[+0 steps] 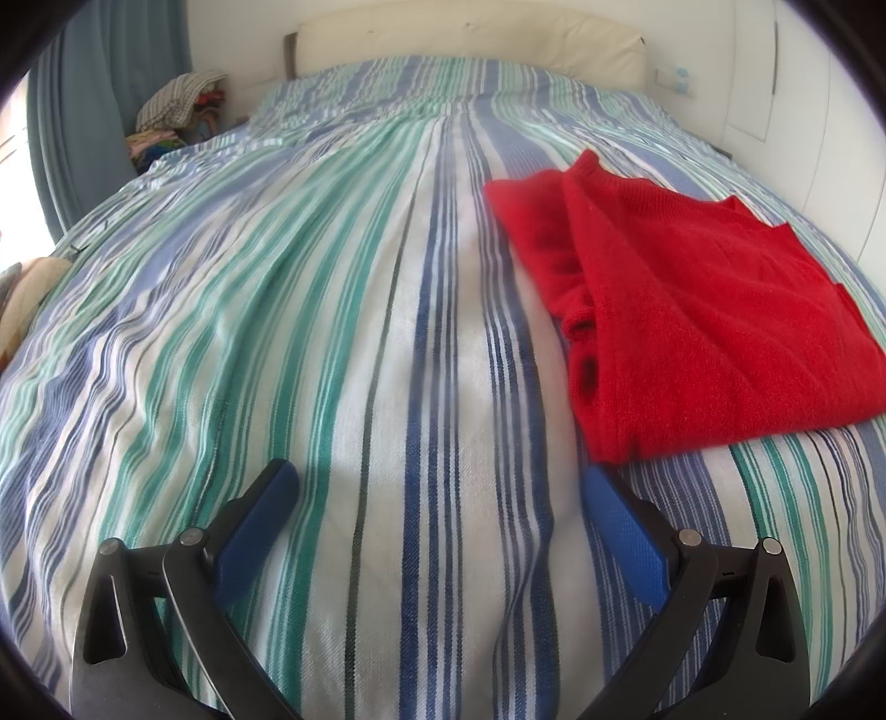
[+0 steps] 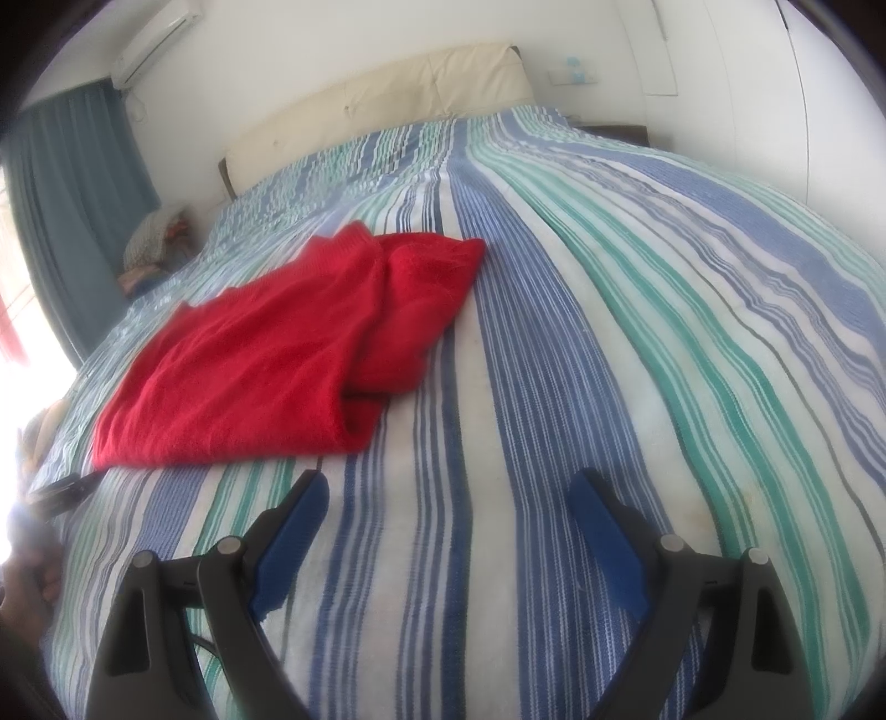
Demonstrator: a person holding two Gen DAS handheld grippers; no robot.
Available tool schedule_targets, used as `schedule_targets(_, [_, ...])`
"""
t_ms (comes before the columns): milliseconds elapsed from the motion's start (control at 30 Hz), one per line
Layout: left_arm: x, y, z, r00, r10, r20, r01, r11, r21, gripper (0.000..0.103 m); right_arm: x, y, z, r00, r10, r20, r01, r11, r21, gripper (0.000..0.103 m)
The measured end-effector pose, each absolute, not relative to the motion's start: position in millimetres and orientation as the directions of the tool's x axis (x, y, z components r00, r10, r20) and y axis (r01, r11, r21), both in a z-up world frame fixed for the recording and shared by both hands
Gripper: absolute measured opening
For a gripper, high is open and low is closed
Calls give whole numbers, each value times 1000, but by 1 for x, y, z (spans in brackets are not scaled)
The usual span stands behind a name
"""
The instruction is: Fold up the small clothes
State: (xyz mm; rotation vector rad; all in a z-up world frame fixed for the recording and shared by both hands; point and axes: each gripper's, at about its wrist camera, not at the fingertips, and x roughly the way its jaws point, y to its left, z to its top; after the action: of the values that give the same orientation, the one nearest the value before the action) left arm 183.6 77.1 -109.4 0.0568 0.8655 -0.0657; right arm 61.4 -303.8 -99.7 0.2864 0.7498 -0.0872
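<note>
A red knitted sweater (image 1: 692, 299) lies folded on the striped bedspread (image 1: 332, 332), with a sleeve part showing along its left side. In the left wrist view it lies ahead and to the right of my left gripper (image 1: 437, 482), which is open and empty above the bedspread. In the right wrist view the sweater (image 2: 266, 354) lies ahead and to the left of my right gripper (image 2: 448, 493), which is open and empty. The near hem of the sweater sits just beyond the fingertips in both views.
A cream headboard (image 1: 470, 39) stands at the far end of the bed. A pile of clothes (image 1: 177, 111) sits at the far left beside a blue curtain (image 1: 77, 111). A white wall and wardrobe (image 2: 775, 111) run along the right. The other gripper's tip (image 2: 61, 490) shows at the left edge.
</note>
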Motion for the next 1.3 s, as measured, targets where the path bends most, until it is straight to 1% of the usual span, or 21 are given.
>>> schedule_targets(133, [183,77,-109,647,-34,-762,81,996,23,103,64,-297,-100,712,-16,-702,188,967,169,89])
schedule_targets(300, [183,77,-109,647,-35,-762,81,996,23,103,66,-292,-101,700,-41,-713,193,972,133,90])
schedule_targets(900, [183,77,-109,648,-35,-760,80,996,23,103,67,-286,-101,687,-74,-723,202,975,92,91])
schedule_targets(1000, [184,77,-110,649,-35,-760,80,997,23,103,72,-284,-97,661,-80,-746,204,976,76,92])
schedule_targets(1033, [184,77,-110,649,-35,-760,80,996,23,103,76,-287,-91,653,-40,-757,190,975,112,91])
schedule_targets(1067, [184,77,-110,650,-35,-760,80,996,24,103,80,-295,-82,668,47,-743,164,964,208,91])
schedule_targets(1100, [183,77,-109,650,-35,-759,81,997,22,103,85,-305,-71,694,140,-706,138,937,321,91])
schedule_targets(1133, [183,78,-109,650,-36,-759,80,997,22,103,92,-316,-61,714,190,-674,134,907,398,91])
schedule_targets(1200, [183,77,-109,649,-35,-760,80,996,23,103,116,-331,-44,724,211,-657,160,875,457,91])
schedule_targets(1300, [183,77,-109,650,-35,-760,80,996,23,103,163,-340,-47,677,241,-696,183,860,476,91])
